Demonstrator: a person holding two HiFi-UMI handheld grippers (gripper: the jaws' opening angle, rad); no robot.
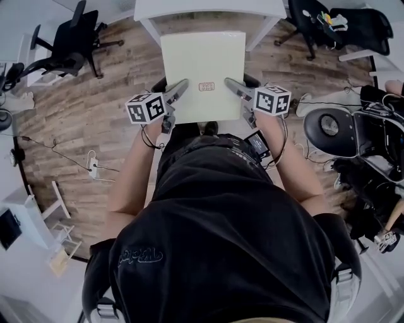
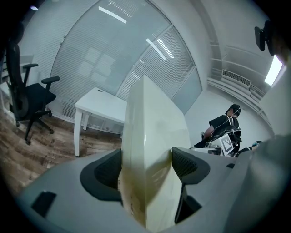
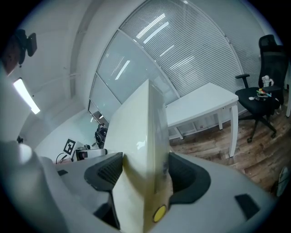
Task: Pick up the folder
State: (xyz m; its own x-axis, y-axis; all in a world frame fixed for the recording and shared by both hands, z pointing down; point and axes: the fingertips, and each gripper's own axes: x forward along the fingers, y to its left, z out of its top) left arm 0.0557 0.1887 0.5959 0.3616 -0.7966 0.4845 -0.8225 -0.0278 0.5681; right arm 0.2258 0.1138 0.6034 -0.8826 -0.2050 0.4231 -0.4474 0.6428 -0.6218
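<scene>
**Folder held by its near edge, the rest reaching away from you**

You hold the folder (image 1: 202, 63) in the air with both grippers. Nothing carries it from below, and only the wooden floor (image 1: 113, 94) is under it. The left gripper (image 1: 178, 90) pinches the folder close to its near-left corner. The right gripper (image 1: 231, 86) pinches it close to its near-right corner. In each gripper view the dark pads press on the two faces of the pale cover and no gap shows, so both grips look firm.

The relation that matters is this: almost the whole folder lies beyond your fingers. Its long axis runs straight away from you toward the white desk (image 1: 208, 7), and its far edge is free. From above, that far edge seems close to the desk's near edge. The gripper views, however, show the desk well behind the folder, so I judge they are apart.

Both hands are equally near to the folder, and neither one leads.

The pick-up looks nearly complete to me. Whatever move comes next, I think the two grippers should travel together, level and at the same spacing. If one goes ahead of the other, the unsupported far part may twist, or a corner may slide out of the pads.
</scene>
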